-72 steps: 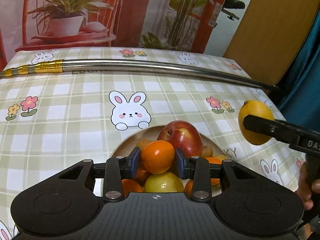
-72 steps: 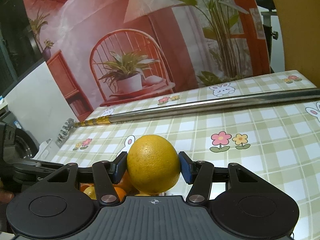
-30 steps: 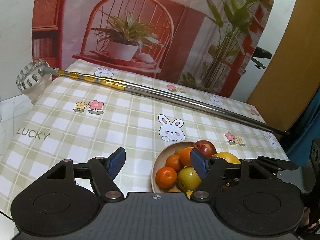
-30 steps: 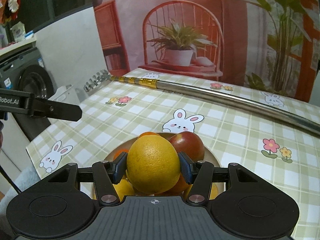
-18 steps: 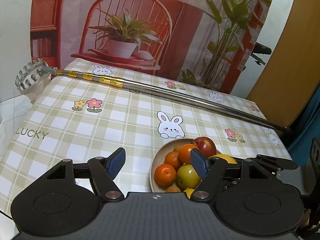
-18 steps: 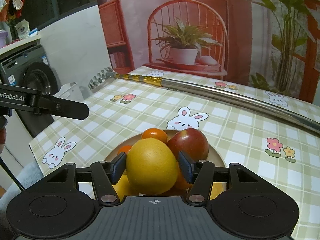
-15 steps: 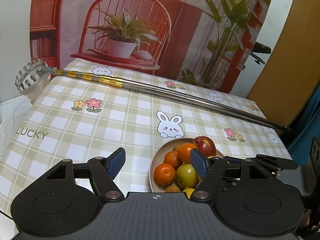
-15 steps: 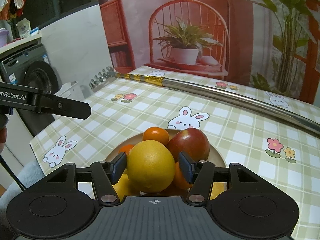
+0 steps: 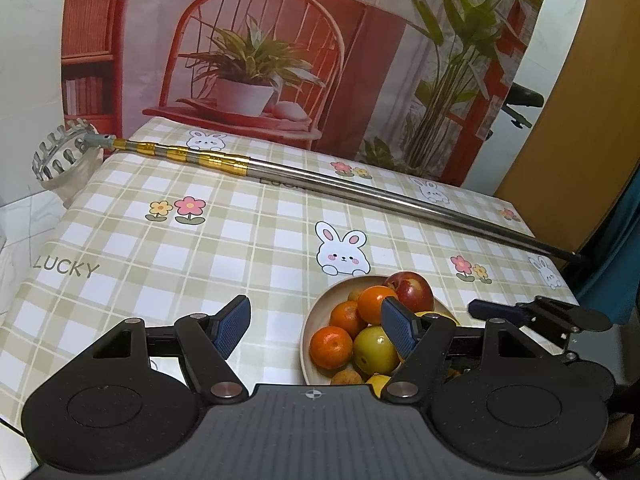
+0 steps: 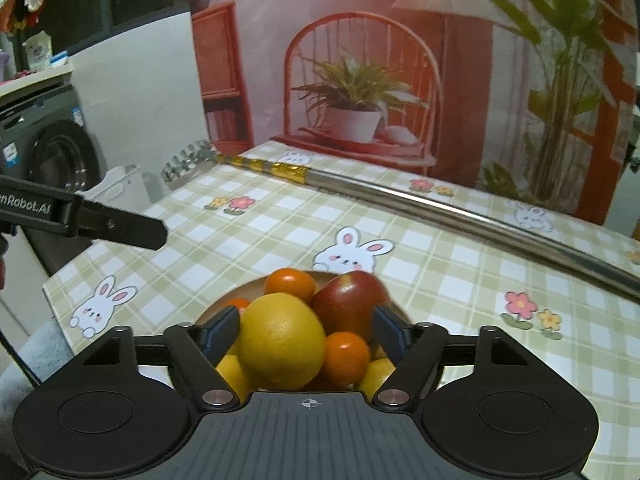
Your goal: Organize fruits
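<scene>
Between the left gripper's (image 9: 316,328) spread, empty fingers, checked tablecloth (image 9: 248,240) is showing, a fruit bowl (image 9: 310,330) sitting by the right fingertip. From the right wrist, the right gripper (image 10: 307,330) is hanging parted around a yellow orange (image 10: 282,346) resting atop that bowl's pile.

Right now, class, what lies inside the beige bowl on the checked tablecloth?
The beige bowl holds a red apple, several oranges, a green-yellow fruit and a large yellow citrus. Fruit underneath is covered, so no full count.
</scene>
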Demonstrator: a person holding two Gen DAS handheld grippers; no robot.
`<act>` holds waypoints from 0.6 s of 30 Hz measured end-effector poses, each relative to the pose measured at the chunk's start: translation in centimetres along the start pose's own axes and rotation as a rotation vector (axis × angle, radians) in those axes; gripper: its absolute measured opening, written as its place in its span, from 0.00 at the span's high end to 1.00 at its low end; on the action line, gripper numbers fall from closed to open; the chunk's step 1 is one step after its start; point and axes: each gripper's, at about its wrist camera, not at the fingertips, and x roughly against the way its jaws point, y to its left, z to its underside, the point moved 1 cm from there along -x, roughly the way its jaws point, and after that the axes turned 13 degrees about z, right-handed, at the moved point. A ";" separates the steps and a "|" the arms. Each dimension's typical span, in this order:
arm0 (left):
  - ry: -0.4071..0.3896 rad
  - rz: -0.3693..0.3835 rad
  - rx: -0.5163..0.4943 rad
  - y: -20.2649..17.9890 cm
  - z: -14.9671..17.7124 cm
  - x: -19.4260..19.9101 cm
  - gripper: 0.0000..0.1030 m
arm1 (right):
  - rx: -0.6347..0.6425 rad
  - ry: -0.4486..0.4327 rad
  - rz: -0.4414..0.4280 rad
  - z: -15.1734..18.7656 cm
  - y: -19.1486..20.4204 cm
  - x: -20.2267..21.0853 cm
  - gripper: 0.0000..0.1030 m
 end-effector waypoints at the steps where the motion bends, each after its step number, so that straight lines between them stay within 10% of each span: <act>1: -0.001 0.000 0.000 0.0 0.0 0.0 0.28 | -0.006 -0.004 0.003 -0.1 -0.2 0.1 0.28; 8: -0.020 -0.008 -0.018 -0.8 -0.5 0.6 0.24 | -0.071 -0.039 0.055 -0.8 -2.0 1.4 0.06; 18: -0.073 -0.022 -0.122 -4.2 -1.9 2.0 0.04 | -0.169 -0.118 0.121 -1.8 -5.3 5.0 0.00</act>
